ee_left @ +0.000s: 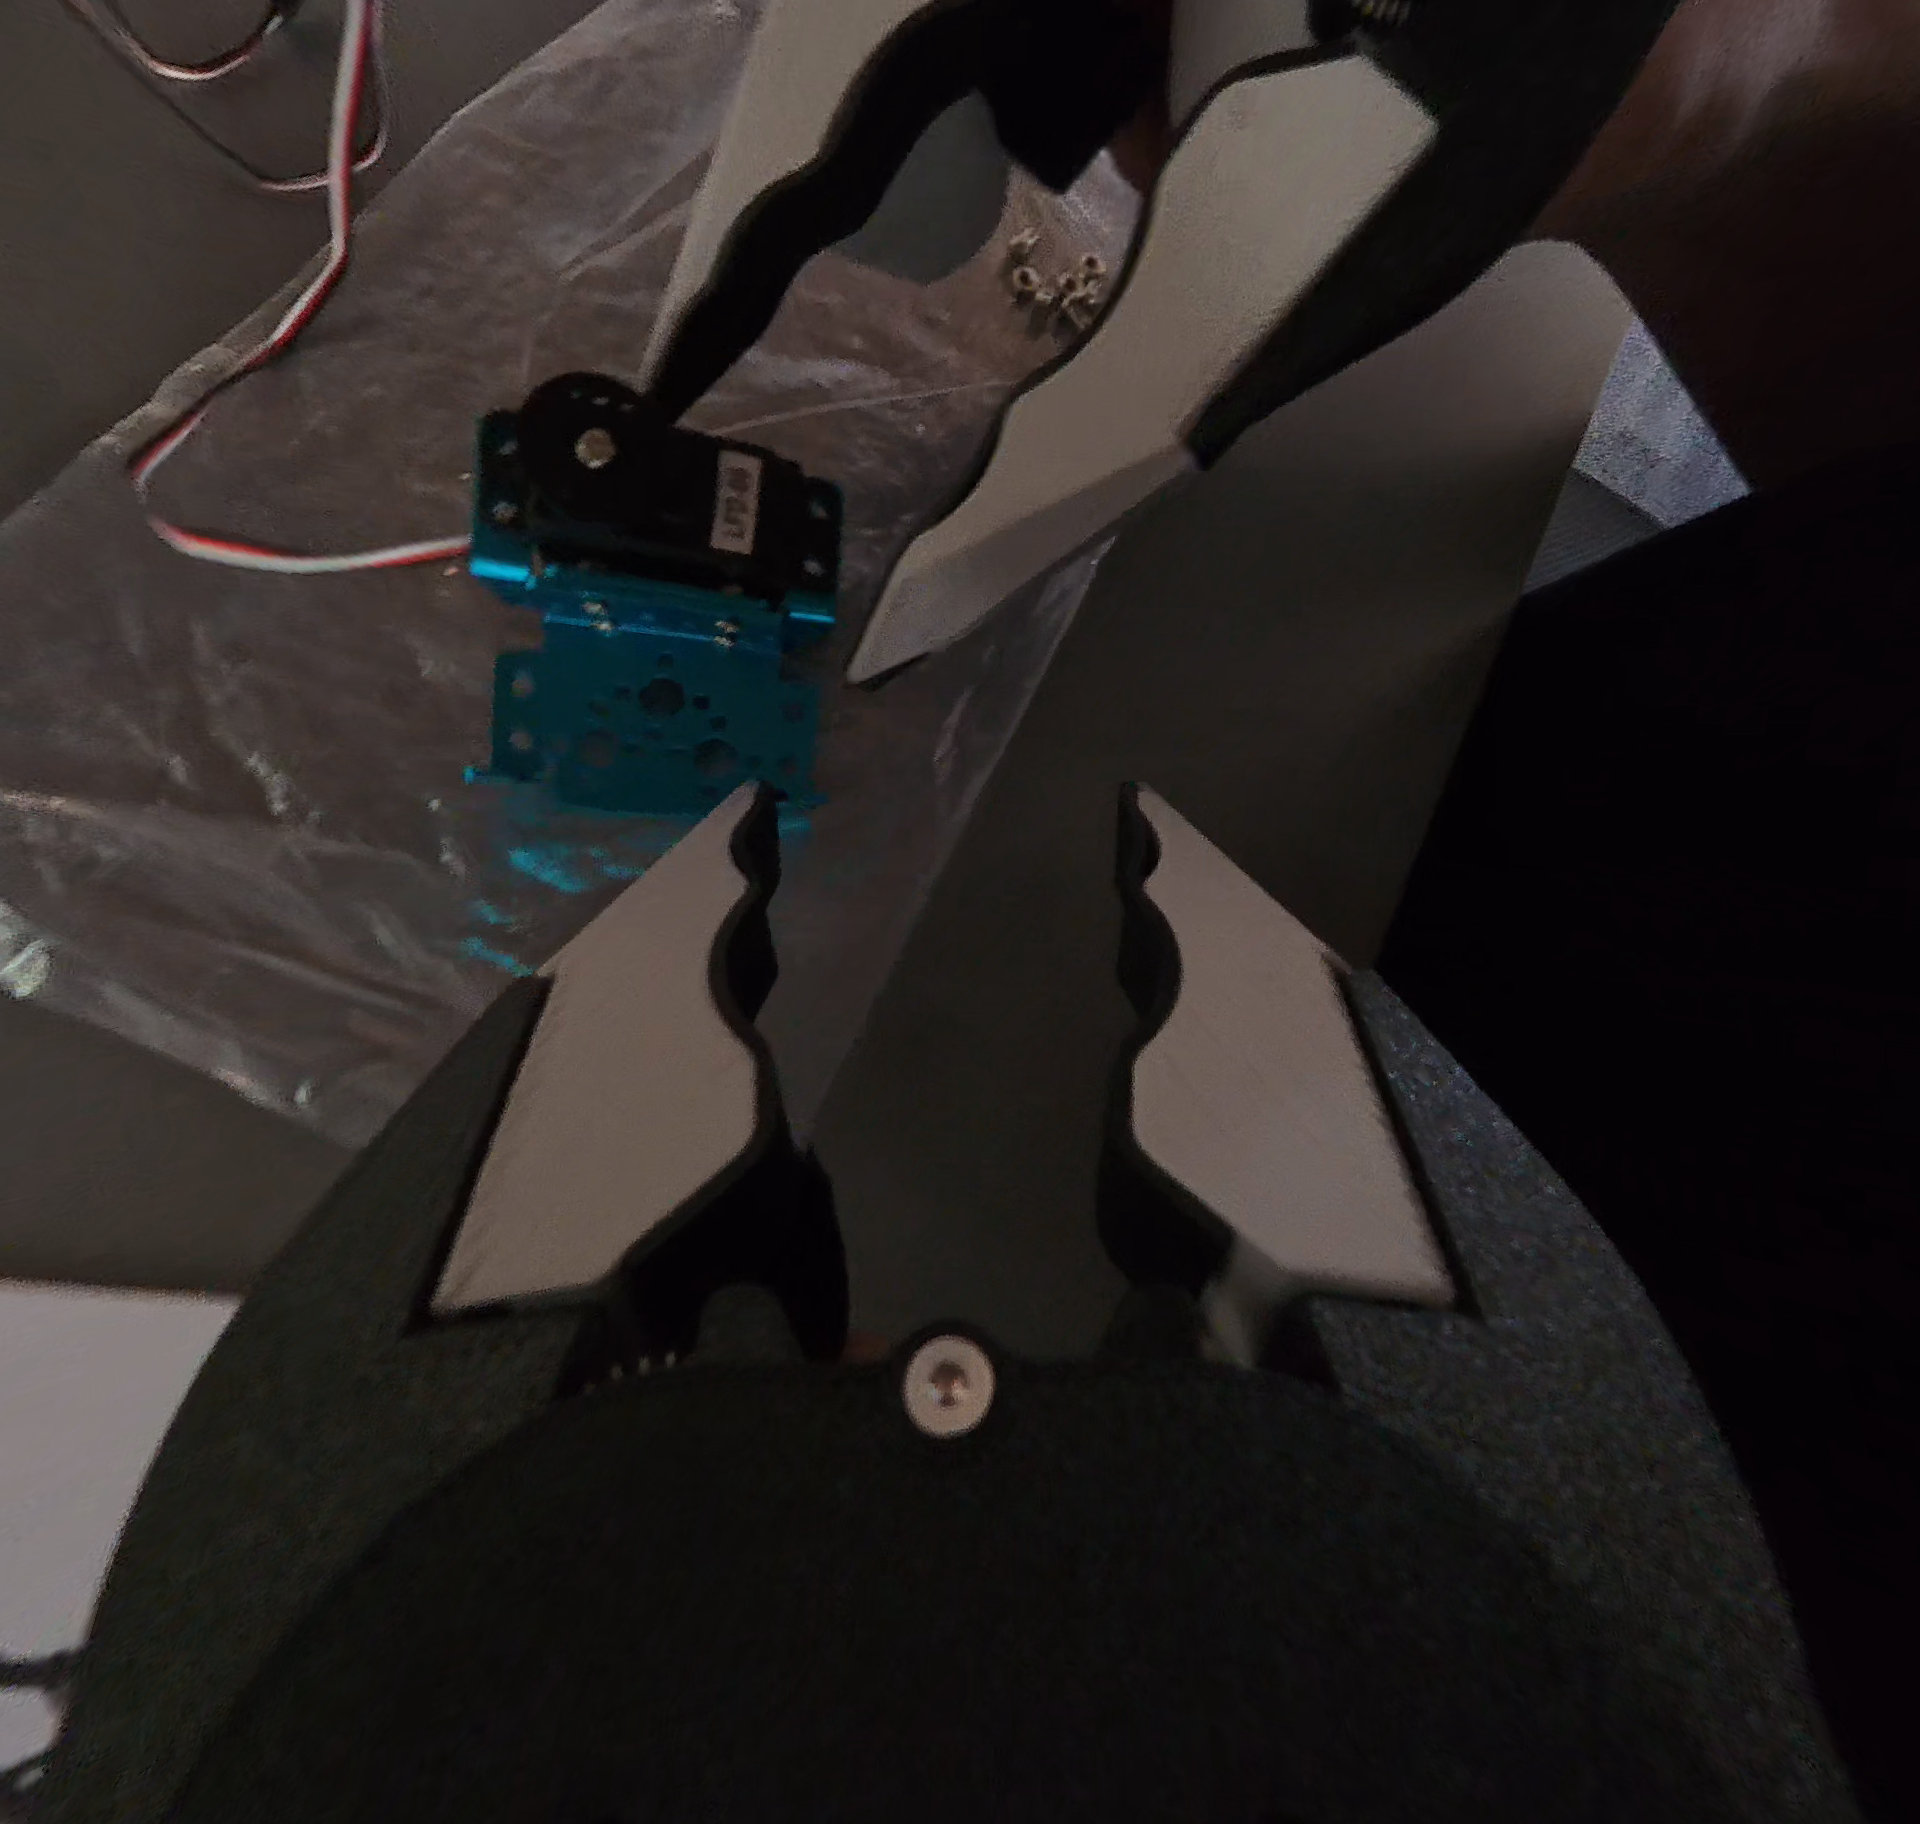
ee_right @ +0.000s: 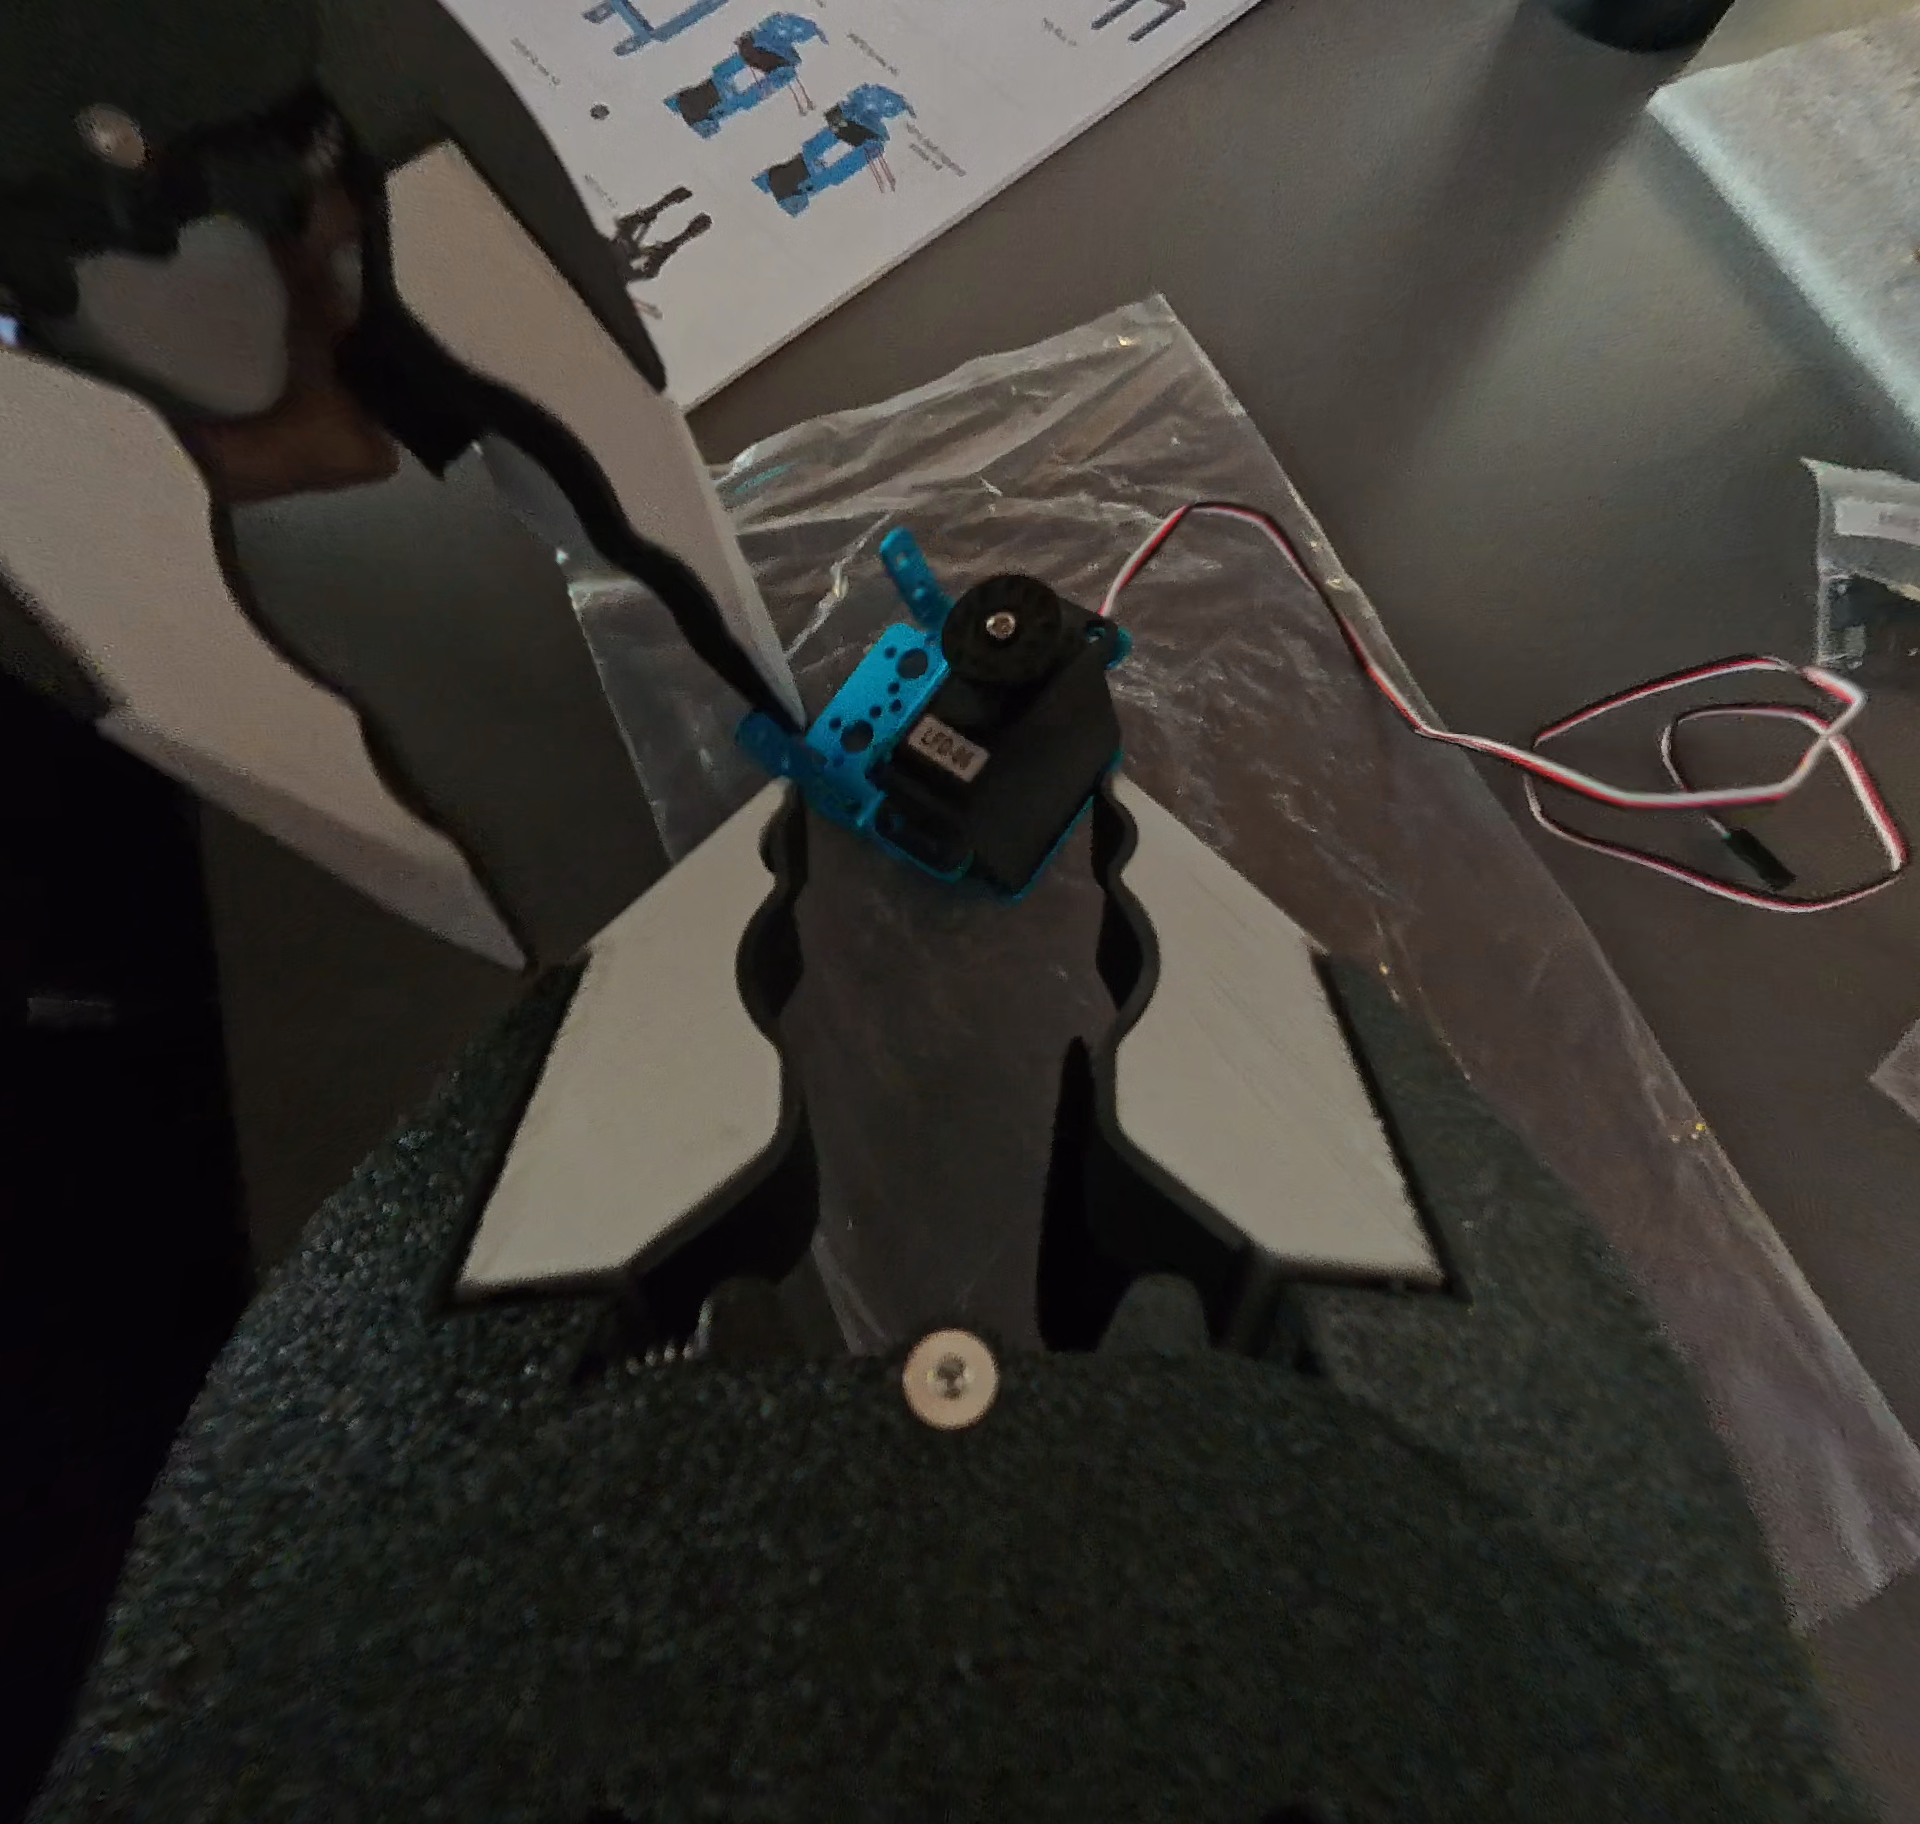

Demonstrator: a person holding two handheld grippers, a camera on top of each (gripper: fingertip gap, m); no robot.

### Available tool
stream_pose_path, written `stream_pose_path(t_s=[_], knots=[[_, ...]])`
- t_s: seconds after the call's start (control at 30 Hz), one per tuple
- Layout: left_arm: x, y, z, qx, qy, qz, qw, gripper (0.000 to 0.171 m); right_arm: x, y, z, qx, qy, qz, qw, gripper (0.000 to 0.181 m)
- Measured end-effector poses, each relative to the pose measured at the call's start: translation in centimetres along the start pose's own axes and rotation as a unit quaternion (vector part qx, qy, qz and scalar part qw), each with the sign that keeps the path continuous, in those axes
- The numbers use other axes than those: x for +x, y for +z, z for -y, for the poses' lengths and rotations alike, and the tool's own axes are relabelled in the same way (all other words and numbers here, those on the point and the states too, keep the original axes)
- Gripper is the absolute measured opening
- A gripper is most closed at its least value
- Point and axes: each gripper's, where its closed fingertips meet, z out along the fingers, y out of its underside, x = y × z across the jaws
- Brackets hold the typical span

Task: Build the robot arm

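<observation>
servo (ee_right: 997,735) in blue bracket (ee_right: 883,704) between open right tongs (ee_right: 945,798)

Blue bracket (ee_right: 883,709) w/ black servo (ee_right: 1023,735); red/white/black wire (ee_right: 1351,631); white sheet (ee_right: 852,91), blue pics.

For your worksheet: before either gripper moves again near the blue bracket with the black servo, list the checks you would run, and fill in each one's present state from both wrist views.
1. Right gripper open around the black servo: ok, jaws apart.
2. Left gripper open: ok; one of its fingertips meets the blue bracket.
3. Firm hold on the bracket: cannot tell.
4. Servo wire lying slack, clear of both grippers: ok.
5. Loose screws away from the bracket: ok.
6. Plastic bag flat under the parts: not ok, wrinkled.
</observation>
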Motion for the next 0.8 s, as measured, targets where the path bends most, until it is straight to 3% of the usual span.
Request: stream_pose_path(t_s=[0.2, 0.33, 0.57, 0.8], knots=[[1.3, 1.6, 2.0, 0.025, -0.014, -0.019, 0.999, 0.066, 2.0, -0.7, -0.5, 0.000, 0.014, -0.023, 1.000, 0.048], [1.0, 0.7, 2.7, 0.052, -0.021, -0.006, 0.998, 0.066, 1.9, -1.0, -0.4, 0.006, 0.008, -0.035, 0.999, 0.045], [-1.9, -5.1, 1.4, 0.126, -0.033, 0.077, 0.989, 0.066, 1.3, -0.8, -0.3, 0.016, 0.014, -0.053, 0.998, 0.050], [-5.0, -11.9, -2.9, 0.200, -0.123, 0.210, 0.949, 0.065, 2.4, -5.4, -1.9, 0.057, 0.073, -0.078, 0.993, 0.040]])
